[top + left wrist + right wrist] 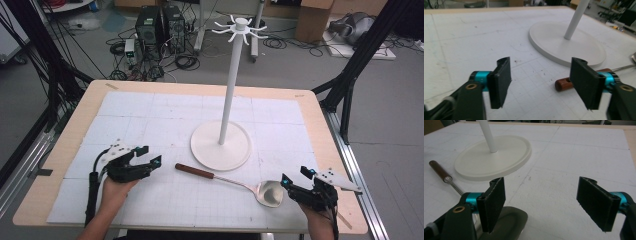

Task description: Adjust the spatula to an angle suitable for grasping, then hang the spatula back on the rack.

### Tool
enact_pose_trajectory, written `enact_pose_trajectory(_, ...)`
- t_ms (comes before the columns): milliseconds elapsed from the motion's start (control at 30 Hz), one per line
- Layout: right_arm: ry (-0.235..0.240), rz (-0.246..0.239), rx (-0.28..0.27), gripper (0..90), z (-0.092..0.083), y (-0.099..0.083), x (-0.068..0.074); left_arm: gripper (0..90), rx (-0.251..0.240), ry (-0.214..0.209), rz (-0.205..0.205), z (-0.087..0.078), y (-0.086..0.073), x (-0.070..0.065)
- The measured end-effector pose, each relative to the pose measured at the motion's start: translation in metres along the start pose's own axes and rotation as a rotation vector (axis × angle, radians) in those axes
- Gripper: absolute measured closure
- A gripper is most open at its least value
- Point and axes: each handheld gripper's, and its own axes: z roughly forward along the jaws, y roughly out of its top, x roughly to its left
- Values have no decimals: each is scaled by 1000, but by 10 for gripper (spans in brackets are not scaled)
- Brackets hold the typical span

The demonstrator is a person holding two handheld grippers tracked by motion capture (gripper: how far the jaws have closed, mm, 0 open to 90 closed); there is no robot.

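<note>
While the tabletop (65, 165) carries just two loose things, one ladle (235, 181) and one white hook stand (227, 107), two tongs work at its near edge. Left of the stand's round base sit the left tongs (148, 156), jaws spread wide with nothing between them (the ladle's brown handle end lies just beside one pad in the left gripper view, not gripped). The single ladle lies flat in front of the stand's base, handle pointing left, steel bowl to the right. Right of that base, the right tongs (294, 179) also stand open and empty, one pad just over the bowl's edge.
</note>
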Motion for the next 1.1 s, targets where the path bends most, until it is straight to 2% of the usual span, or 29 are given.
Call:
enact_pose_trajectory(33,-1,-12,-2,206,-1,0,1,240,-30,4,-3,-6,0,3)
enact_pose_trajectory(100,-7,-62,-2,190,-2,0,4,225,-73,-21,-8,-16,0,8)
enact_pose_trajectory(133,-7,-95,1,181,-3,0,6,207,-90,-33,6,-19,0,9)
enact_pose_trajectory(200,4,-122,-4,180,-4,0,7,179,-117,-19,27,-24,1,10)
enact_pose_trajectory(267,12,-118,-3,166,-3,1,8,179,-112,-8,57,-28,1,11)
enact_pose_trajectory(367,17,-78,-9,152,-2,1,9,178,-93,5,84,-31,-1,12)
enact_pose_trajectory(400,21,-82,-13,152,-3,2,9,178,-91,-2,77,-32,-3,14)
enact_pose_trajectory(467,9,-84,-33,152,-6,3,11,178,-85,13,43,-32,-4,17)
enact_pose_trajectory(567,-5,-67,-48,154,-5,5,12,183,-109,21,32,-33,-3,19)
enact_pose_trajectory(700,-7,-81,-22,157,3,6,13,185,-100,30,29,-32,-4,19)
enact_pose_trajectory(767,4,-96,-16,159,4,5,14,185,-98,28,30,-32,-5,18)
enact_pose_trajectory(1000,34,-102,-2,161,7,5,15,189,-88,13,6,-31,-6,16)
enact_pose_trajectory(1100,53,-86,3,161,8,5,17,183,-86,16,11,-31,-6,17)
